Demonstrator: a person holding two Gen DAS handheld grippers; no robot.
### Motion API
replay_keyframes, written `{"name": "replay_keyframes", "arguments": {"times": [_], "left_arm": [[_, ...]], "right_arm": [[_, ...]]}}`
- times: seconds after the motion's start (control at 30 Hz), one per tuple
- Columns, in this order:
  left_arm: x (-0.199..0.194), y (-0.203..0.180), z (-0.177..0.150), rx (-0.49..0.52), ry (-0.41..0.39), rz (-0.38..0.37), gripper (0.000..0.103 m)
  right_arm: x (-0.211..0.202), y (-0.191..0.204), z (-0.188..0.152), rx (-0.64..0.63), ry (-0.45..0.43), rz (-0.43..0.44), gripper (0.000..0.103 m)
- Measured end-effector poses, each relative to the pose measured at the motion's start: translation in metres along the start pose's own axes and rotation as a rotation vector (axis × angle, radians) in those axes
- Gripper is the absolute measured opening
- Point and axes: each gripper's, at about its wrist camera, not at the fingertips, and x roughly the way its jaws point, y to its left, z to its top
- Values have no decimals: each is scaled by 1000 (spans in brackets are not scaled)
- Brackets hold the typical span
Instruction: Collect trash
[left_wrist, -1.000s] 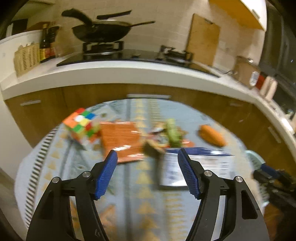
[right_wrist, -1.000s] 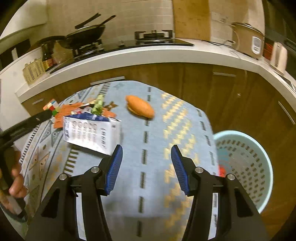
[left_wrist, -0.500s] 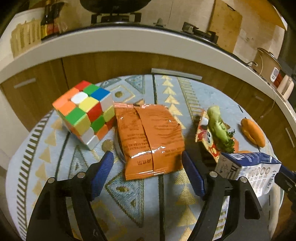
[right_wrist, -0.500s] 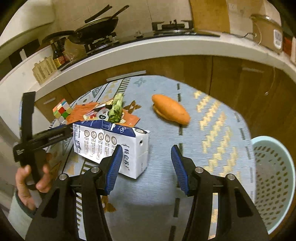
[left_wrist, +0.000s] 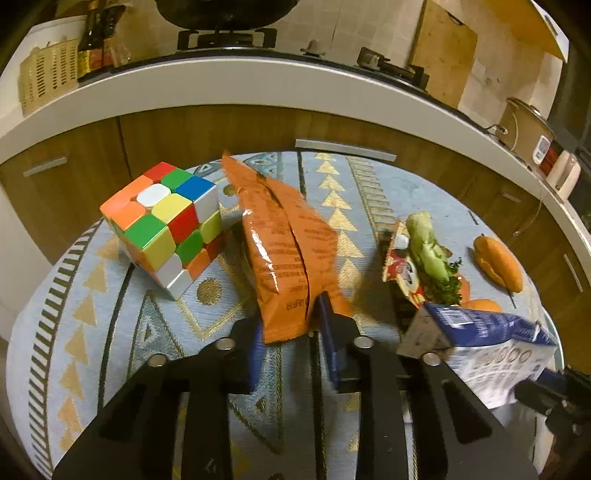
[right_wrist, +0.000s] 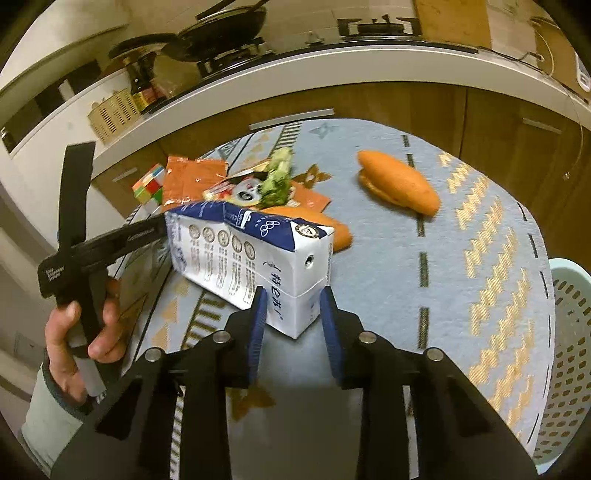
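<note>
An orange snack bag (left_wrist: 284, 251) lies on the round patterned table; its far end is lifted. My left gripper (left_wrist: 291, 328) is shut on the bag's near edge. A blue-and-white milk carton (right_wrist: 251, 254) lies on its side; it also shows in the left wrist view (left_wrist: 476, 339). My right gripper (right_wrist: 291, 306) is shut on the carton's near end. A torn wrapper with green vegetable scraps (left_wrist: 424, 258) lies between bag and carton. A light-blue perforated bin (right_wrist: 569, 354) stands beside the table at the right.
A colourful puzzle cube (left_wrist: 162, 221) sits left of the bag. Two orange bread rolls (right_wrist: 399, 184) lie on the table's far right. The table (right_wrist: 461, 295) is ringed by a wooden-fronted kitchen counter (left_wrist: 258, 88) with a stove and pan.
Both grippers moved forward and closed: the left onto the orange bag's edge, lifting its far end, the right onto the milk carton's end.
</note>
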Motion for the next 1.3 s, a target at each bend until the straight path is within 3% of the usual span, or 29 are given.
{"name": "replay_keyframes", "arguments": {"times": [0.03, 0.13, 0.47, 0.6, 0.67, 0.7, 0.73, 0.8, 0.97, 1.03, 1.1, 1.3], "left_arm": [[-3, 0, -1, 1, -6, 2, 10], [-16, 3, -6, -3, -23, -15, 1], [-78, 33, -42, 24, -50, -31, 1], [-92, 51, -58, 1, -21, -61, 1], [-95, 56, -63, -4, -15, -63, 1], [-95, 59, -66, -9, -7, -77, 1], [-95, 61, -69, -15, 3, -91, 1], [-94, 67, -74, -37, 25, -117, 2], [-89, 81, -82, -73, 37, -102, 14], [-88, 86, -80, -90, 34, -105, 31], [-87, 92, -76, -117, 27, -125, 41], [-82, 98, -65, -152, 20, -162, 56]], "right_arm": [[-2, 3, -2, -4, 2, 6, 25], [-9, 19, -11, -44, 10, 29, 25], [-32, 64, -30, -193, 9, 100, 25], [-37, 70, -31, -228, -10, 63, 26], [-38, 69, -22, -229, -34, 36, 36], [-38, 69, -17, -233, -55, 11, 52], [-38, 69, -12, -238, -79, -18, 59], [-34, 68, -3, -253, -89, -27, 59], [-7, 73, 8, -310, -62, -75, 59], [3, 76, 9, -333, -47, -89, 59], [13, 78, 12, -342, -31, -84, 59], [22, 81, 13, -346, -11, -64, 59]]}}
